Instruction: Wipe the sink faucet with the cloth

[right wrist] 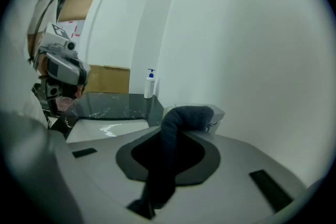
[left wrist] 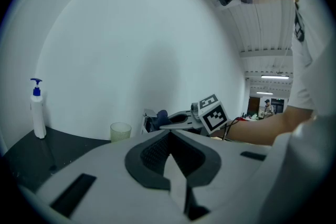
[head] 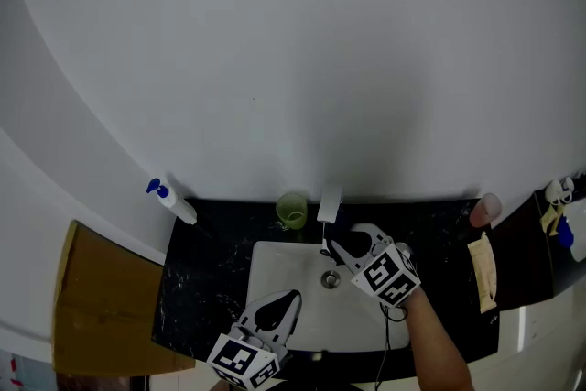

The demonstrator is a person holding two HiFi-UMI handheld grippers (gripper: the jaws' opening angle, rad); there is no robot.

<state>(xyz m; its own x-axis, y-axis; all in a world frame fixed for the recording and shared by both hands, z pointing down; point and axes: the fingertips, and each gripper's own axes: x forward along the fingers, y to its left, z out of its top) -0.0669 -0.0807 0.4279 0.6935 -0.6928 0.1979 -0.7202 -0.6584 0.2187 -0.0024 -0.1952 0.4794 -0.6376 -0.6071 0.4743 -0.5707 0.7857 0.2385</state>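
— Where is the cloth [right wrist: 177,119] found?
— It is clamped between the jaws of the right gripper [head: 330,244], and its free end is draped over the top of the faucet [right wrist: 216,114]. In the head view the cloth is almost wholly hidden by that gripper.
— And the faucet itself?
— It is set at the back of the white sink [head: 275,266], which is sunk into the black tabletop [head: 197,279]. From above, only its upper part can be made out.
— The left gripper [head: 293,298]?
— Its jaws are closed on nothing. It is seen over the sink's front edge, with its rear cut off by the frame.
— Anything unclear?
— A green cup [head: 292,210] is placed just left of the faucet and a pump bottle [head: 174,202] farther left. Two things at the right end cannot be identified.
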